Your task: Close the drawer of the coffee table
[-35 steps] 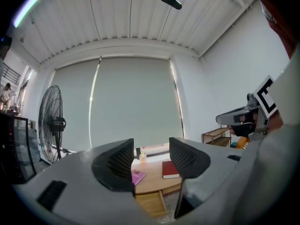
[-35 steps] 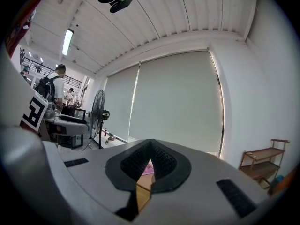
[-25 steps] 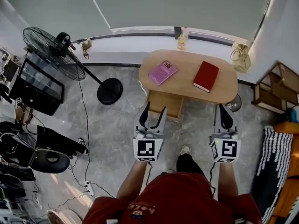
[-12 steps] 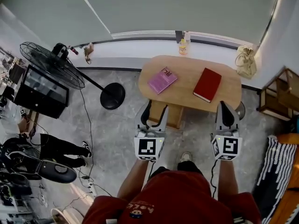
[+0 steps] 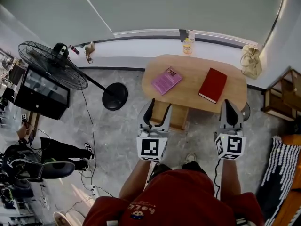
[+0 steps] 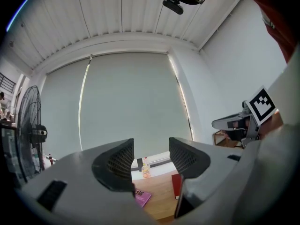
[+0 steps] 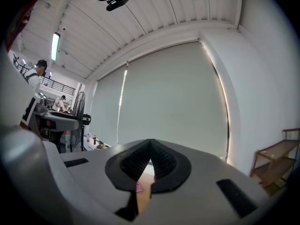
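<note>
Wooden drawer [image 5: 179, 117]: stands out from under the coffee table [image 5: 188, 86], just ahead of my left gripper [image 5: 158, 113], whose jaws are spread apart with nothing between them. My right gripper [image 5: 230, 111]: jaws pressed together, empty, at the table's near edge. Beyond the left jaws, a pink book [image 5: 166, 80]; ahead-left of the right jaws, a red book [image 5: 213, 84]. Farthest out, a bottle [image 5: 188, 45].

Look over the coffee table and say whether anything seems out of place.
Yes: the drawer juts out from under the near edge of the coffee table, left open. The pink book and the red book lie flat on top, each at its own angle.
</note>
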